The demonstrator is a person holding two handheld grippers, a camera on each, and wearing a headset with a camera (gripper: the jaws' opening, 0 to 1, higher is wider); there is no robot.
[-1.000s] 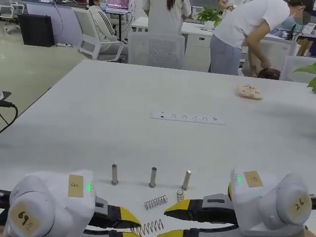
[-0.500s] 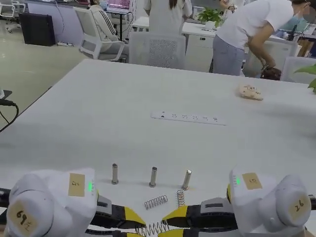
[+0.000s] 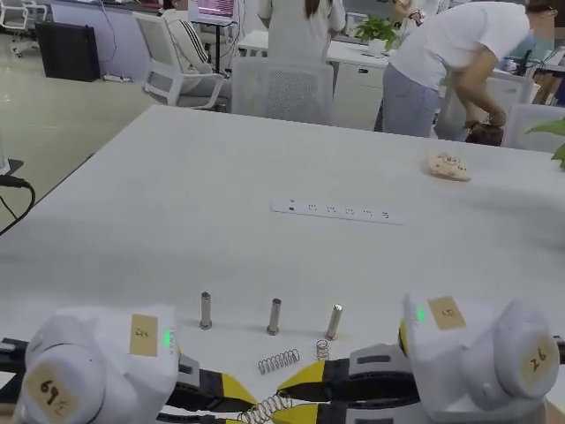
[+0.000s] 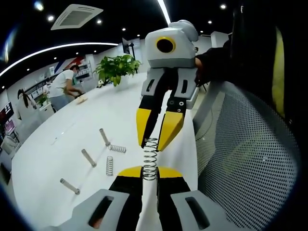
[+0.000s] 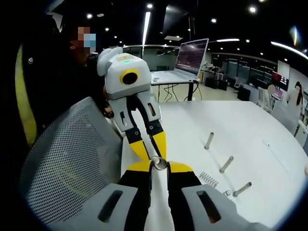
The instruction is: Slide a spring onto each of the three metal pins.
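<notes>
The white table (image 3: 221,168) is smooth and matte. Since a second ago the left gripper (image 3: 250,405) and right gripper (image 3: 284,395) have drawn together. The spring (image 3: 265,406) that lay flat between them now slants, one end pinched in each narrow pair of yellow-tipped jaws. Just beyond, three steel pins (image 3: 274,316) stand in a row. A second spring (image 3: 279,360) lies near the middle pin, and a short third spring (image 3: 322,350) stands by the right one. The left gripper view shows the held coil's full length; the right gripper view shows its round end.
</notes>
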